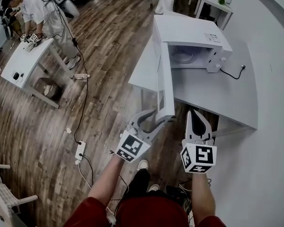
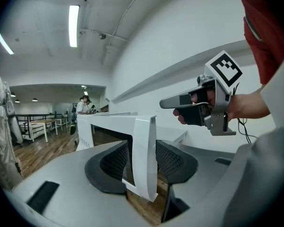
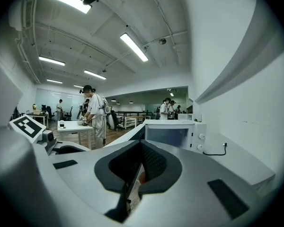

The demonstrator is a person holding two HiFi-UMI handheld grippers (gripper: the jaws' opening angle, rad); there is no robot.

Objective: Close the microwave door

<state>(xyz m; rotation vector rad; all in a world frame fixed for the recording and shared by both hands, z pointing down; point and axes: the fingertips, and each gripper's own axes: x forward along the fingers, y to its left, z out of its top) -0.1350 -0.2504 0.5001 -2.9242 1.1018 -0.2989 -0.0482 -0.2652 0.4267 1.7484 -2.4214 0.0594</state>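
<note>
While a person bends over a desk far off on the left, the left gripper stands with its claw wide, the free edge of the microwave door between the jaws but not clamped. That door hangs fully open, swung out past the front of the white table, where the microwave sits. Just right of the door's end, the right gripper hovers with its claw pinched together on nothing.
</note>
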